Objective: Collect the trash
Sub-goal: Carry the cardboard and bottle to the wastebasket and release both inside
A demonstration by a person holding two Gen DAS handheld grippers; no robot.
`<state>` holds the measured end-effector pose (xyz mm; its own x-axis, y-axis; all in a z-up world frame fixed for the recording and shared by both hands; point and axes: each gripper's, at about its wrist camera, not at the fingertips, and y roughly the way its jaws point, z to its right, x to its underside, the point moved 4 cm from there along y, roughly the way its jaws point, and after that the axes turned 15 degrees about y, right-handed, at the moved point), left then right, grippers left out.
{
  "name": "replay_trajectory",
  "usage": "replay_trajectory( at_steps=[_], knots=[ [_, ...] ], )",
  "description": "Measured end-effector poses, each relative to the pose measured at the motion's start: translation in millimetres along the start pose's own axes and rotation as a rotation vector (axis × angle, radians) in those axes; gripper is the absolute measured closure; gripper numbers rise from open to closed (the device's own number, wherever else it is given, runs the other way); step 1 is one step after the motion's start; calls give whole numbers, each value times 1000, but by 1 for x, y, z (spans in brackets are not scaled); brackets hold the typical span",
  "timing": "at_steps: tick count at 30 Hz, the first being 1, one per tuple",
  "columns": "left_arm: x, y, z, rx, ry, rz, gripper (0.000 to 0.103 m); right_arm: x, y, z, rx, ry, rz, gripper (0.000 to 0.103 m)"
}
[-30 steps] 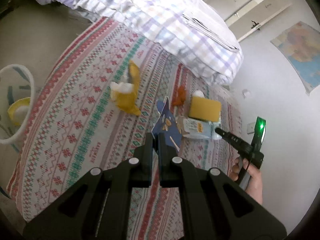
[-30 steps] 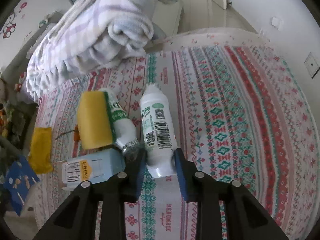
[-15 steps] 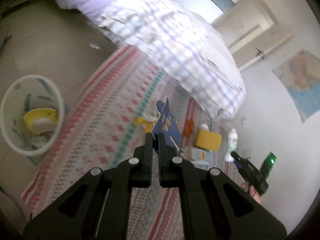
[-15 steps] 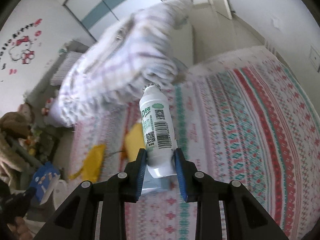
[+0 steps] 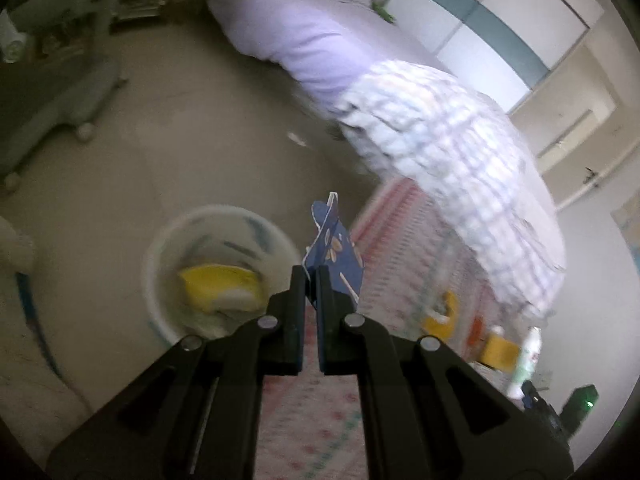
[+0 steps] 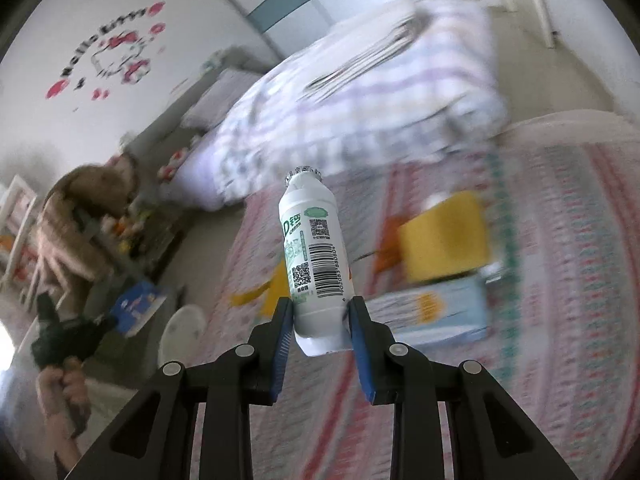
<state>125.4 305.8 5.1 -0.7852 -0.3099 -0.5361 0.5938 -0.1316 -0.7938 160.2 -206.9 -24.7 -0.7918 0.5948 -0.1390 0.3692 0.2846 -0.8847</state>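
Note:
My left gripper (image 5: 310, 276) is shut on a blue snack wrapper (image 5: 334, 256), held up just right of a white waste bin (image 5: 160, 300) on the floor. The bin has a yellow wrapper (image 5: 222, 286) inside. My right gripper (image 6: 320, 308) is shut on a white plastic bottle (image 6: 314, 256) with a barcode, lifted above the patterned bedspread (image 6: 560, 280). On the bedspread lie a yellow sponge (image 6: 444, 236), a light blue carton (image 6: 436, 312) and a yellow wrapper (image 6: 272, 288). The bin (image 6: 182, 336) and the wrapper (image 6: 138, 304) show at the left of the right wrist view.
A folded checked quilt (image 5: 460, 148) lies on the bed beyond the trash. A grey chair base (image 5: 52, 104) with castors stands on the floor at far left. A person's hand (image 6: 64, 392) grips the other tool. A shelf with toys (image 6: 80, 232) stands by the wall.
The left gripper swung left with the blue wrapper from over the bedspread to beside the bin. The right gripper lifted the bottle off the bedspread and turned toward the bin side.

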Motion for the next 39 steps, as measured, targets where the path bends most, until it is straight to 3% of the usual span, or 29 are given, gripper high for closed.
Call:
replay_trajectory(
  at_steps=[5, 15, 17, 18, 27, 35, 39],
  knots=[
    [10, 31, -33, 6, -30, -119, 98, 36, 45, -46, -40, -71, -109, 74],
    [19, 60, -59, -24, -68, -227, 95, 103, 113, -105, -89, -128, -275, 74],
    [24, 65, -63, -40, -80, -275, 75, 112, 121, -117, -113, -124, -290, 74],
    [25, 66, -67, -46, -102, -287, 59, 113, 124, -120, -122, -124, -295, 74],
    [20, 23, -99, -129, -251, -137, 56, 143, 180, -183, -152, -169, -367, 74],
    [28, 10, -126, -159, -446, -91, 56, 188, 252, -240, -62, -283, -417, 72],
    [27, 6, -127, -166, -462, -72, 56, 205, 275, -253, -43, -316, -433, 55]
  ],
)
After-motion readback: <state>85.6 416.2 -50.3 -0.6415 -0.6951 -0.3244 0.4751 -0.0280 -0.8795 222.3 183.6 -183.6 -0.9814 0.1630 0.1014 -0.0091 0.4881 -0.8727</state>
